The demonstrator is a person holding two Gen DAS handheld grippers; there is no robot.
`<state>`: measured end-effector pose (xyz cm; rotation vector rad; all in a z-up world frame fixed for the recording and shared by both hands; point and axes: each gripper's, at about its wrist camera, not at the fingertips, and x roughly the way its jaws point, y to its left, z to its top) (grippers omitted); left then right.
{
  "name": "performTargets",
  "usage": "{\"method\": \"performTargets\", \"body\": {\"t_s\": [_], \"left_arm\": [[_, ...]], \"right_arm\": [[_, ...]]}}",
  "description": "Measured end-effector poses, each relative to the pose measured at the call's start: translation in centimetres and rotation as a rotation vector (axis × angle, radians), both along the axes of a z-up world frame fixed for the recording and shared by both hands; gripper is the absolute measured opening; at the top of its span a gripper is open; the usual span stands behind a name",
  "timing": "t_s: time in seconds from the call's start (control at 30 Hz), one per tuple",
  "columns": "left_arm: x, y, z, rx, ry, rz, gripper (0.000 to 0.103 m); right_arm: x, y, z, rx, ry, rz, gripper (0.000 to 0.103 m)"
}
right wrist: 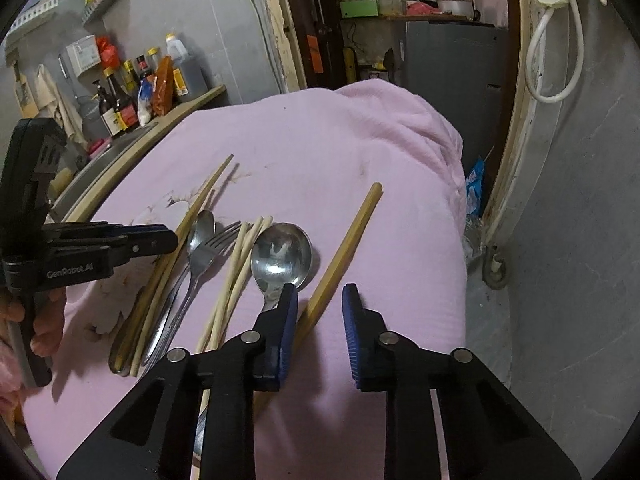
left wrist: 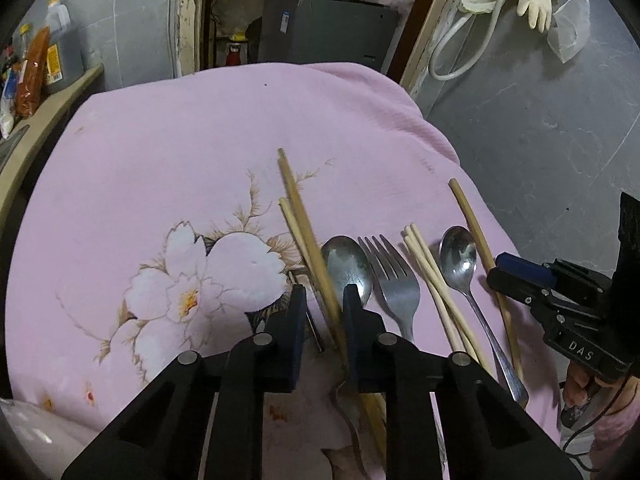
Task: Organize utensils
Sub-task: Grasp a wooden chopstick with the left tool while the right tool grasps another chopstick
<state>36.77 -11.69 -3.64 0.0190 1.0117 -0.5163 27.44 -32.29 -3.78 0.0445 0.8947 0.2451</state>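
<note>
While the utensils lie in a row on the pink flowered cloth [left wrist: 168,152] over the table, the left tool [left wrist: 323,300] has its fingers apart around a brown chopstick [left wrist: 308,236], beside a steel spoon [left wrist: 347,266], a fork [left wrist: 394,276] and pale chopsticks [left wrist: 430,276]. The right tool [right wrist: 320,304] is also apart, over a single brown chopstick [right wrist: 352,236] next to another spoon [right wrist: 282,256]. Sauce bottles [right wrist: 120,100] stand by the grey wall [right wrist: 224,40].
</note>
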Motion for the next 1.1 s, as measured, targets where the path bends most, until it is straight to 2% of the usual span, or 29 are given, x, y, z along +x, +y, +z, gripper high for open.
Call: {"method": "performTargets", "body": {"t_s": [0.27, 0.43, 0.7, 0.87, 1.1], "left_arm": [[1.0, -0.3, -0.2, -0.04, 0.079, 0.002, 0.008], [1.0, 0.8, -0.1, -0.108, 0.114, 0.027, 0.006], [-0.6, 2.1, 1.1, -0.151, 0.097, 0.042, 0.005], [-0.8, 2.4, 1.0, -0.176, 0.122, 0.039, 0.005], [-2.1, 3.0, 1.3, -0.204, 0.091, 0.022, 0.005]], "right_arm": [[0.8, 0.1, -0.1, 0.018, 0.027, -0.001, 0.018], [0.8, 0.1, -0.2, 0.022, 0.03, -0.007, 0.017], [0.8, 0.0, -0.3, 0.043, 0.042, -0.022, 0.012], [1.5, -0.2, -0.4, 0.065, 0.099, -0.047, 0.012], [2.5, 0.7, -0.7, 0.02, 0.173, -0.087, 0.012]]}}
